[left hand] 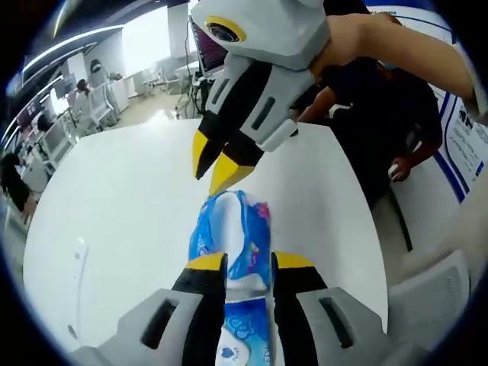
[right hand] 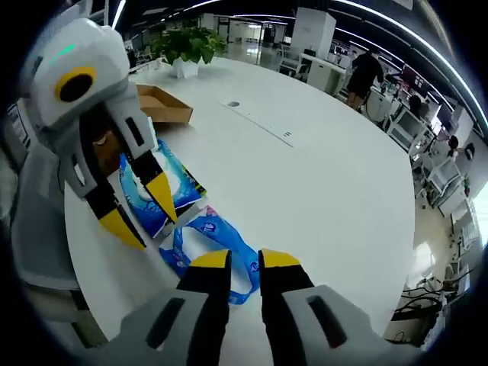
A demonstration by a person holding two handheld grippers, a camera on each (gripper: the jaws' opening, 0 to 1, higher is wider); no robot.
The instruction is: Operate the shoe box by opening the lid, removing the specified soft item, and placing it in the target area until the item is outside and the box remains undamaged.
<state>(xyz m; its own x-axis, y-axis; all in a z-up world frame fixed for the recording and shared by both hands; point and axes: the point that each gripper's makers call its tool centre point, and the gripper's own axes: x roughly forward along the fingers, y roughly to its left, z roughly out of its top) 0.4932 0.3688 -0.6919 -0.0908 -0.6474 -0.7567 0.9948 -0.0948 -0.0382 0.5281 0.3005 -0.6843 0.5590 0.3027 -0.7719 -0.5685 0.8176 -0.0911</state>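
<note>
A blue soft wipes pack (left hand: 238, 229) lies lengthwise between my left gripper's (left hand: 250, 262) jaws, which are shut on it above the white table (left hand: 122, 221). My right gripper (left hand: 204, 184) comes down from above, its yellow tips close together at the pack's far end. In the right gripper view my right gripper (right hand: 244, 259) has its jaws nearly together, with the blue pack's loose film end (right hand: 221, 244) just ahead of them. I cannot tell whether they pinch it. The left gripper (right hand: 143, 210) grips the pack's white-lidded part (right hand: 171, 187).
A shallow open cardboard box (right hand: 166, 105) sits farther back on the table (right hand: 320, 183), with a potted plant (right hand: 187, 42) beyond it. A person in dark clothes (left hand: 381, 114) stands at the table's right edge. Office desks and people fill the background.
</note>
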